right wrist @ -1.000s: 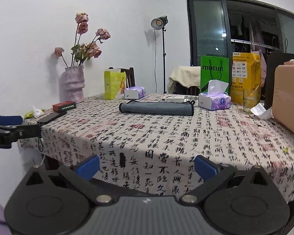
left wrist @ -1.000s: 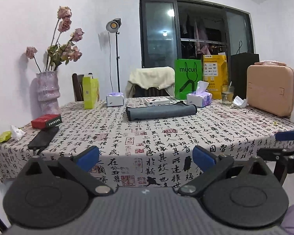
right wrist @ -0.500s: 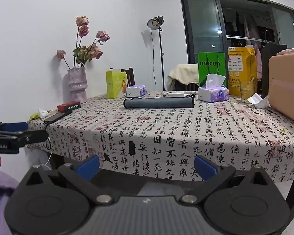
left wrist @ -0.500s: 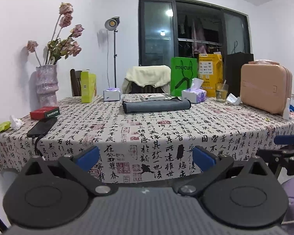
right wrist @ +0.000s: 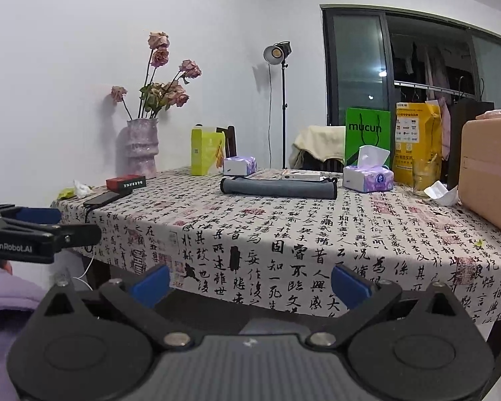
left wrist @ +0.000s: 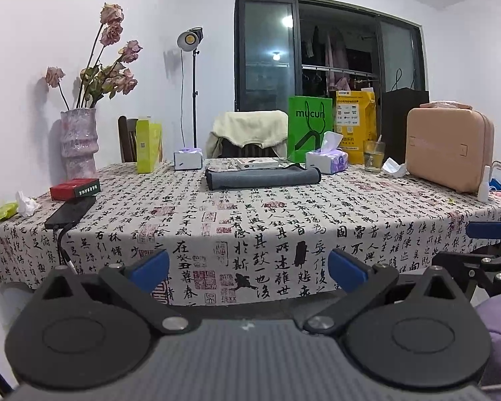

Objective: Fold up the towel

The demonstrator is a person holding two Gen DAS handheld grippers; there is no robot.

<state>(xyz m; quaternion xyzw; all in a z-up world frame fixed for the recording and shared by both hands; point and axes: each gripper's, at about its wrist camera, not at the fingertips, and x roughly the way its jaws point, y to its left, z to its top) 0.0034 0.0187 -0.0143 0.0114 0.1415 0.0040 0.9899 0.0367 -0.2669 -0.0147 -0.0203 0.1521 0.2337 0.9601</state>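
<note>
A grey towel [left wrist: 262,177] lies folded into a long flat strip at the far middle of the table; it also shows in the right wrist view [right wrist: 279,187]. My left gripper [left wrist: 248,269] is open and empty, held off the table's near edge, well short of the towel. My right gripper [right wrist: 250,285] is open and empty too, also off the near edge. Each gripper appears at the side of the other's view.
The table [left wrist: 284,220] has a calligraphy-print cloth. On it stand a vase of dried roses [left wrist: 79,138], a red box [left wrist: 75,188], a black phone [left wrist: 70,212], tissue packs [left wrist: 327,161], a green bag [left wrist: 310,128], a glass [left wrist: 373,156] and a pink case [left wrist: 449,152].
Both grippers have drawn back and dropped lower, away from the table, so more of its front edge shows. The towel has not moved. Both stay open.
</note>
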